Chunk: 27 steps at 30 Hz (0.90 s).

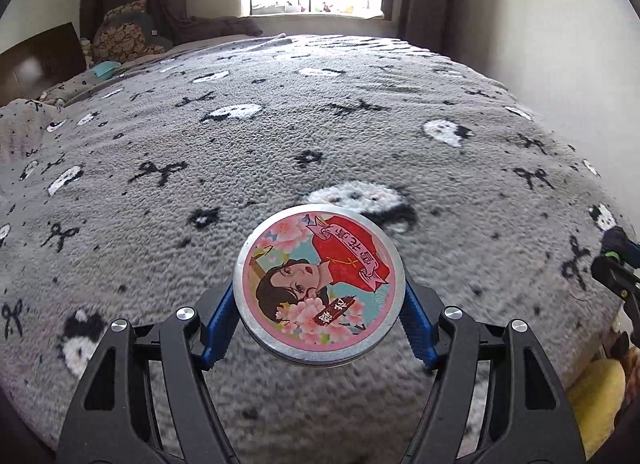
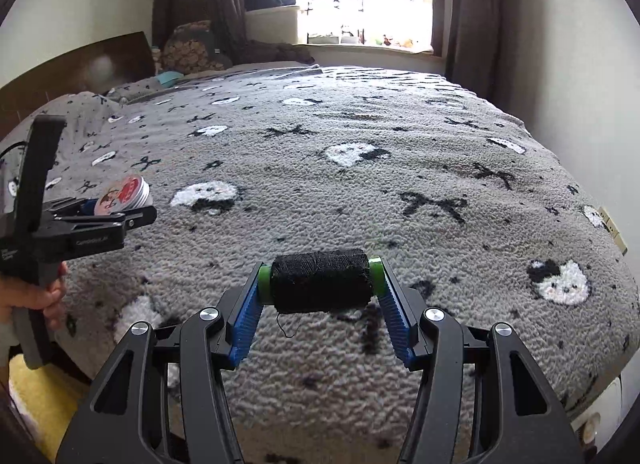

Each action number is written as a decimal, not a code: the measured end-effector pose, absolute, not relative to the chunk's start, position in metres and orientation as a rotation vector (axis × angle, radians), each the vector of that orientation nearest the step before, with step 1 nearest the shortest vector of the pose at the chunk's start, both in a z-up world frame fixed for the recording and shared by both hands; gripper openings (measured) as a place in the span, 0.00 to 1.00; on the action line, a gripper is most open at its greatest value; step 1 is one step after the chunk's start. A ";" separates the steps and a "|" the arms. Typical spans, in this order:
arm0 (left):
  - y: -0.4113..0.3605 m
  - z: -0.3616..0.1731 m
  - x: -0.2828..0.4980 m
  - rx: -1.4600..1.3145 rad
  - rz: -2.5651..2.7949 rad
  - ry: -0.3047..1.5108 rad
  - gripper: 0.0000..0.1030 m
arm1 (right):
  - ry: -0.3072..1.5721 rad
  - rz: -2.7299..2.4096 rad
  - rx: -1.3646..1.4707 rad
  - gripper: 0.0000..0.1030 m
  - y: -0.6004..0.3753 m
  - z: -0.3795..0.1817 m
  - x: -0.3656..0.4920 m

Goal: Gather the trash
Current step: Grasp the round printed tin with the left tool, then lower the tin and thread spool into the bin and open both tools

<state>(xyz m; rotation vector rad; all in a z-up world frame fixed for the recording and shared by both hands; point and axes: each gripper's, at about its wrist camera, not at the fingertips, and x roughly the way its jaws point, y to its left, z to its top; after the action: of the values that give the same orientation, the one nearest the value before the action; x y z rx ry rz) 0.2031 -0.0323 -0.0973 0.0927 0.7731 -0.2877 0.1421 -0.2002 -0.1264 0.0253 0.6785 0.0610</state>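
1. Tin (image 1: 319, 284) is being clamped across its rim by the left gripper (image 1: 320, 296), above the blanket (image 1: 280, 136).
2. Spool (image 2: 320, 280) is being pinched end to end by the right gripper (image 2: 320, 284).
3. Tin is being judged stiff, light and slick-sided; spool soft-wound, best gripped by its green ends.

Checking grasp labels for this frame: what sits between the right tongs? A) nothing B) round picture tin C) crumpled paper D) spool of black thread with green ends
D: in the right wrist view the right tongs clamp a spool of black thread by its green ends, lifted over the grey blanket; the round tin is in the left tongs.
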 end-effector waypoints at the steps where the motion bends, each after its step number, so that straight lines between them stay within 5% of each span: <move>1: -0.031 -0.092 0.189 0.090 -0.292 0.757 0.65 | 0.674 0.068 0.026 0.54 -0.198 -0.125 0.134; 14: -0.015 -0.064 0.056 0.109 -0.317 0.670 0.65 | 0.566 0.066 -0.053 0.54 -0.176 -0.098 0.039; 27: -0.014 -0.133 -0.007 0.080 -0.333 0.816 0.65 | 0.743 0.149 0.000 0.54 -0.149 -0.161 0.012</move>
<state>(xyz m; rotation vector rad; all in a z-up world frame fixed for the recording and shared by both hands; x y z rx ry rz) -0.0068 -0.0142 -0.1335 0.0799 0.8155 -0.3325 0.0117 -0.1490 -0.1608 0.0004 0.7429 0.1489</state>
